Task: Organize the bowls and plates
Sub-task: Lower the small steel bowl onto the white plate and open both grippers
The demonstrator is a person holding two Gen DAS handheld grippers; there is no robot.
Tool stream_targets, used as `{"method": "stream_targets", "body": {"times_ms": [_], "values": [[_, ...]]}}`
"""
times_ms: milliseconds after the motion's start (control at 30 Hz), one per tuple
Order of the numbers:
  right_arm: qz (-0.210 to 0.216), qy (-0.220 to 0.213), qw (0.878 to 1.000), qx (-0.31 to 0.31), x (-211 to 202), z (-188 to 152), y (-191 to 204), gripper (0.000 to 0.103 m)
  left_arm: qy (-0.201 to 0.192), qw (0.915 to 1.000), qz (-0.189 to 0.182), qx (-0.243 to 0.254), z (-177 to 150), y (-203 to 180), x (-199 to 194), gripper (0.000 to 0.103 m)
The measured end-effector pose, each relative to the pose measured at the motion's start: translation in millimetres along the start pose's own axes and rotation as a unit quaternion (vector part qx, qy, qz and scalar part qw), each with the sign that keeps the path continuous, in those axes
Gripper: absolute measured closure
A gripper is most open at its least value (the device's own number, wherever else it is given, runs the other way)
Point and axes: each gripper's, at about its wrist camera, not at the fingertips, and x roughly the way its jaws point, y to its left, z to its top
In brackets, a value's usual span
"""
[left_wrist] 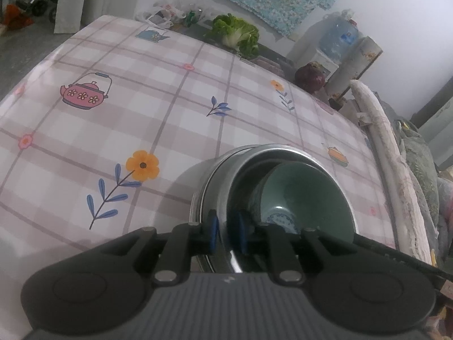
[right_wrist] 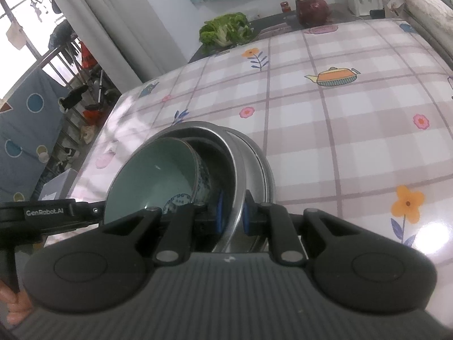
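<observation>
A steel bowl (left_wrist: 226, 175) holds a green ceramic bowl (left_wrist: 300, 192) with a blue pattern inside it. My left gripper (left_wrist: 228, 235) is shut on the steel bowl's near rim, one blue pad inside and one outside. In the right wrist view the same steel bowl (right_wrist: 246, 158) and green bowl (right_wrist: 158, 172) show. My right gripper (right_wrist: 232, 215) is shut on the opposite rim of the steel bowl. The stack appears tilted and held between both grippers over the checked tablecloth (left_wrist: 141, 107).
The tablecloth (right_wrist: 354, 119) covers the table. A lettuce (left_wrist: 237, 34) and a dark red cabbage (left_wrist: 310, 76) lie beyond the far edge. A rolled white bundle (left_wrist: 382, 141) runs along the table's right side. The left gripper's body (right_wrist: 42, 215) shows at the left.
</observation>
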Motion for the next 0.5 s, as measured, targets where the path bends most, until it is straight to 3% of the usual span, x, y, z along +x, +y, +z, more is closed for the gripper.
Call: {"method": "stream_targets", "body": {"times_ms": [300, 400, 500], "values": [[-0.001, 0.003, 1.0, -0.003, -3, 0, 0, 0.088, -0.011, 0.9999, 0.002, 0.012, -1, -3, -11, 0.087], [-0.008, 0.001, 1.0, -0.01, -9, 0, 1, 0.084, -0.023, 0.9993, 0.011, 0.027, -3, -7, -21, 0.076], [-0.007, 0.0, 1.0, -0.012, -14, -1, 2, 0.084, -0.042, 0.9983, 0.015, 0.038, -6, -7, -33, 0.056]]}}
